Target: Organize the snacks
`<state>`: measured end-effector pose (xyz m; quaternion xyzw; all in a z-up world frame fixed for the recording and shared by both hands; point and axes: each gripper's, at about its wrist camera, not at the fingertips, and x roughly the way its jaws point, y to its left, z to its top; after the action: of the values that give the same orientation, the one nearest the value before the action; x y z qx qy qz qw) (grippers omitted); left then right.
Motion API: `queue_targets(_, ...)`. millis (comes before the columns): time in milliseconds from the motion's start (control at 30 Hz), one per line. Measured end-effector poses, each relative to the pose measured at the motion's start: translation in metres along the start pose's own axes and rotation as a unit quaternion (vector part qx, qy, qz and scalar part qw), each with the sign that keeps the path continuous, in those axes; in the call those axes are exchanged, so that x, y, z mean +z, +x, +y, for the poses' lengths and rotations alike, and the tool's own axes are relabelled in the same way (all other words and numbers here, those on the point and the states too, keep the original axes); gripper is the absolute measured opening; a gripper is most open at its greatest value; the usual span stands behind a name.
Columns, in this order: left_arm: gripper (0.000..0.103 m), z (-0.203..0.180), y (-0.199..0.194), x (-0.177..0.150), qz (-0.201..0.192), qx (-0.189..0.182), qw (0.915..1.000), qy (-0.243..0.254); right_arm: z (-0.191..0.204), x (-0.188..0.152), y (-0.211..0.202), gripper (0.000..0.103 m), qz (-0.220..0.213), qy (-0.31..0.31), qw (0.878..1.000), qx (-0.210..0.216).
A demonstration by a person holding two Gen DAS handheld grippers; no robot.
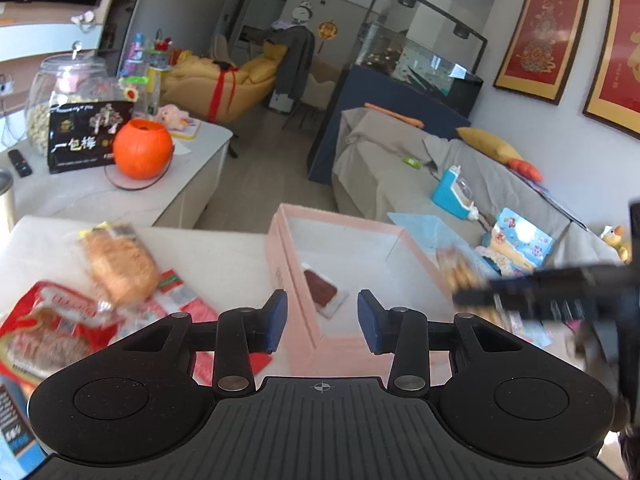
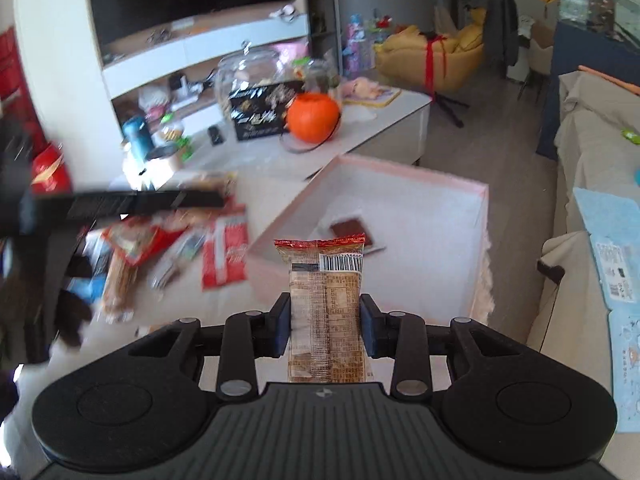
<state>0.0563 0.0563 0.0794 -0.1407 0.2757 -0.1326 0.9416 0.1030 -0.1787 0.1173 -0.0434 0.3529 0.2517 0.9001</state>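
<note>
Left gripper sits low centre of the left wrist view, jaws apart, nothing between them; it points at the pink box, which fills the middle of that frame; one flat dark-red snack packet lies on the box floor, near the corner closest to the gripper.

Right gripper is low centre of the right wrist view, jaws clamped on a brown snack bar in a wrapper with a red top edge and a barcode; the bar stands upright between the pads, its top end in front of the box's near wall; same box seen mid-frame there, same packet inside.

Loose snacks sit on the white table left of the box: a bread-like pack, a red bag, small red-and-white packets; all blurred, labels unreadable.

Upper left of the left view: an orange pumpkin bucket, a black bag just beside it, a glass jar behind.

Right gripper also shows at the right edge of the left view, blurred.
</note>
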Motion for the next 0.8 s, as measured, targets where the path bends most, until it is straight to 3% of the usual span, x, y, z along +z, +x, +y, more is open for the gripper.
queue_targets(33, 0.043, 0.004, -0.008, -0.009, 0.003, 0.008, 1.0, -0.004, -0.006, 0.014, 0.008, 0.035, -0.01, 0.009, 1.0, -0.019)
queue_targets(133, 0.043, 0.015, -0.027, -0.032, 0.014, 0.035, 0.9993, -0.005, -0.021, 0.048, 0.038, 0.05, -0.02, 0.017, 0.998, -0.064)
queue_targets(200, 0.043, 0.024, -0.042, -0.044, 0.017, 0.047, 0.9987, -0.007, -0.017, 0.055, 0.054, 0.051, -0.008, 0.011, 0.996, -0.088)
queue_targets(467, 0.043, 0.062, -0.091, -0.066, -0.017, 0.112, 0.9932, -0.028, 0.053, 0.029, 0.069, 0.052, 0.027, -0.005, 0.999, 0.032)
queue_targets(567, 0.043, 0.08, -0.104, -0.069, -0.027, 0.133, 0.9892, -0.055, 0.091, 0.013, 0.082, 0.062, 0.055, -0.026, 0.995, 0.085)
queue_targets(700, 0.043, 0.094, -0.11, -0.074, -0.02, 0.148, 0.9859, -0.074, 0.143, -0.011, 0.102, 0.062, 0.072, -0.098, 0.99, 0.077)
queue_targets(800, 0.043, 0.093, -0.111, -0.078, -0.018, 0.147, 0.9861, -0.075, 0.162, -0.01, 0.125, 0.062, 0.084, -0.076, 0.99, 0.079)
